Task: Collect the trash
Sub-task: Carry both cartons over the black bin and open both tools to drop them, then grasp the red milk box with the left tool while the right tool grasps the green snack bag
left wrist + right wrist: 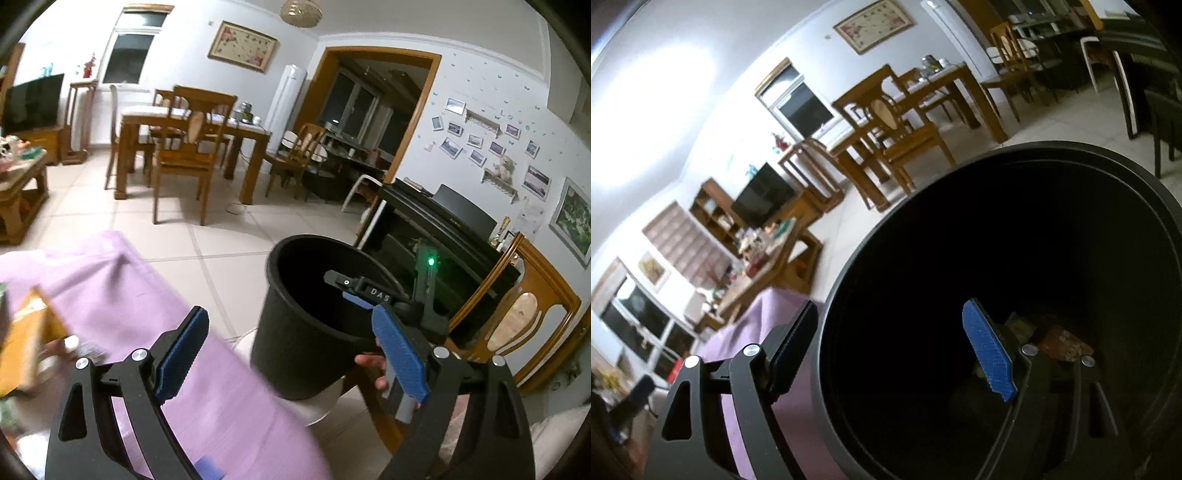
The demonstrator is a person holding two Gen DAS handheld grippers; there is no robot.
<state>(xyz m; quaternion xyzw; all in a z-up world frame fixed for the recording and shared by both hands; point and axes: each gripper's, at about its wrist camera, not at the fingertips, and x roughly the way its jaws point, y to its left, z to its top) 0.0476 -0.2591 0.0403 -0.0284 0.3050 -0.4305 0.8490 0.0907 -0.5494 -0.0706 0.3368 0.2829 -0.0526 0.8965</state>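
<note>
Left wrist view shows the left gripper [291,358] with its blue pads spread wide and nothing between them, hanging over a purple cloth [184,332] that covers the surface below. A black trash bin [306,325] stands just ahead of it and a little to the right, tilted, its dark mouth open toward the camera. The right gripper [364,308] reaches in at the bin's near right rim, and fingertips of a hand [369,360] show beside the bin wall behind the left gripper's right finger. To the left gripper's far left lies a blurred yellow-brown box [26,339]. Right wrist view shows the right gripper [890,347] straddling the bin's rim [827,332]: its left finger sits outside the wall over the purple cloth [746,332], its right finger inside the bin, jaws apart with no pad visibly pressing on the wall. Deep in the bin, beyond the right finger, lies some dim trash [1063,343].
</note>
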